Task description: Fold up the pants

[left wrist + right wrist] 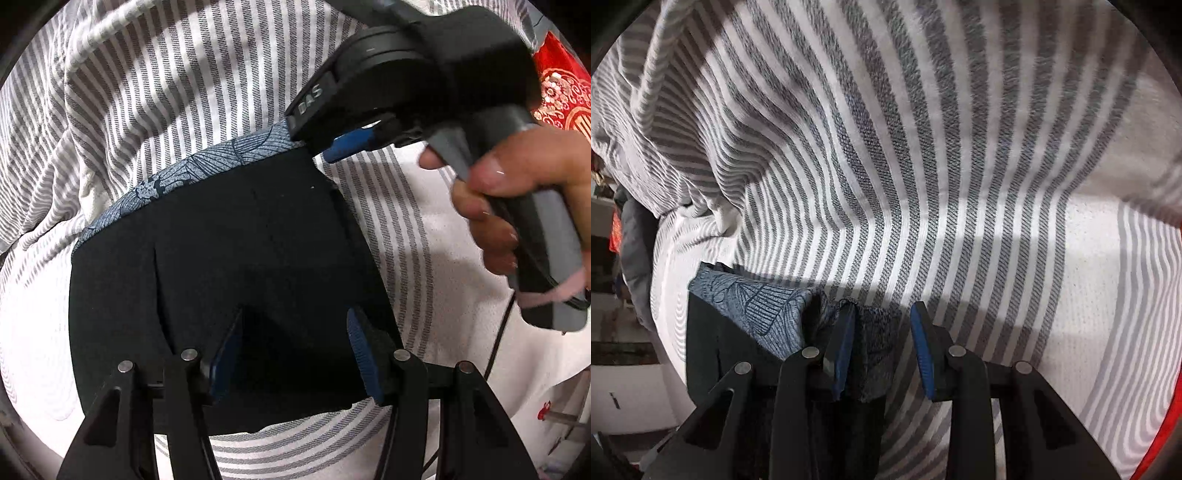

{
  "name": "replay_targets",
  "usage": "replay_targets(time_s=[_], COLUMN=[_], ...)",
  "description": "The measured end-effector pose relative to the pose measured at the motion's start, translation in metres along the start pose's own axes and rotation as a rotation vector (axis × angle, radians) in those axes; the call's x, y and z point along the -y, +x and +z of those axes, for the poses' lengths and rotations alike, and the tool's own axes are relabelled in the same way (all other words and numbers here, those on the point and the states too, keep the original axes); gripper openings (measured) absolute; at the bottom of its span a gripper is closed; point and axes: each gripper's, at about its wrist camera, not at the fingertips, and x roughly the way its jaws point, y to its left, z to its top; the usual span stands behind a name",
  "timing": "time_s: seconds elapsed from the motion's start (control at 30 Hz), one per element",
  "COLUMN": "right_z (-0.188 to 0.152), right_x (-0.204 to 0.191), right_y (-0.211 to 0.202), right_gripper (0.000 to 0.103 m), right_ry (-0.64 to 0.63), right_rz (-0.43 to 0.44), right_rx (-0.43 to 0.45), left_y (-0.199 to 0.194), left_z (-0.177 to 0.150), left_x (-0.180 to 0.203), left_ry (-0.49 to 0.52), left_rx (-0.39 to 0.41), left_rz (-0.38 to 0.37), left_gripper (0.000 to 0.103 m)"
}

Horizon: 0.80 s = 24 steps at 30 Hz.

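A bed (399,229) is seen, covered by a white sheet (1108,280) with grey stripes and a fine raised weave. A striped blanket (871,122) in grey and white is laid over the far part of it, bunched into folds at the left (85,122) and lit by a bright band of light. A red cloth (561,88) with a pale floral pattern is glimpsed at the right edge of the left wrist view. A red edge (1161,435) is caught at the lower right of the right wrist view. Dark, blurred items (631,236) beside the bed cannot be made out.
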Motion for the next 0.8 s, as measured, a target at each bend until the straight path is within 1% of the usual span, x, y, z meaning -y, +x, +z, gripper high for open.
replay_targets(time_s=[0.1,0.17,0.23,0.3,0.37,0.43,0.5,0.57,0.6,0.67,0.73,0.8], right_z=[0.001,0.0,-0.003,-0.006,-0.011,-0.018,-0.022,-0.023,-0.022,-0.016,-0.011,-0.006], right_x=[0.005,0.005,0.009,0.016,0.022,0.022,0.015,0.003,-0.004,-0.022,-0.037,-0.052], right_y=[0.007,0.004,-0.005,-0.019,-0.036,-0.053,-0.063,-0.069,-0.071,-0.068,-0.064,-0.058], right_gripper=[0.035,0.035,0.035,0.036,0.037,0.038,0.038,0.038,0.038,0.038,0.038,0.038], right_ry=[0.03,0.042,0.059,0.094,0.131,0.148,0.143,0.125,0.115,0.096,0.07,0.033], right_rz=[-0.003,-0.004,-0.024,-0.068,-0.049,-0.023,0.007,0.043,0.062,0.103,0.126,0.133], right_rx=[-0.015,-0.011,-0.002,0.018,0.039,0.053,0.057,0.068,0.074,0.079,0.081,0.08], left_y=[0.0,-0.001,-0.003,-0.009,-0.02,-0.035,-0.042,-0.042,-0.04,-0.034,-0.026,-0.011], left_z=[0.001,0.002,0.006,0.005,0.008,0.013,0.023,0.034,0.041,0.052,0.064,0.072], left_x=[0.001,0.001,0.002,0.0,-0.004,-0.025,-0.056,-0.09,-0.111,-0.146,-0.179,-0.199], left_ry=[0.016,0.019,0.026,0.025,0.01,-0.018,-0.075,-0.136,-0.172,-0.232,-0.292,-0.325], left_rx=[0.011,0.01,0.007,0.007,0.02,0.051,0.077,0.084,0.086,0.083,0.089,0.069], left_rz=[0.014,0.015,0.014,0.012,0.014,0.05,0.083,0.118,0.15,0.191,0.201,0.193], left_gripper=[0.057,0.057,0.057,0.057,0.057,0.057,0.057,0.057,0.057,0.057,0.057,0.057])
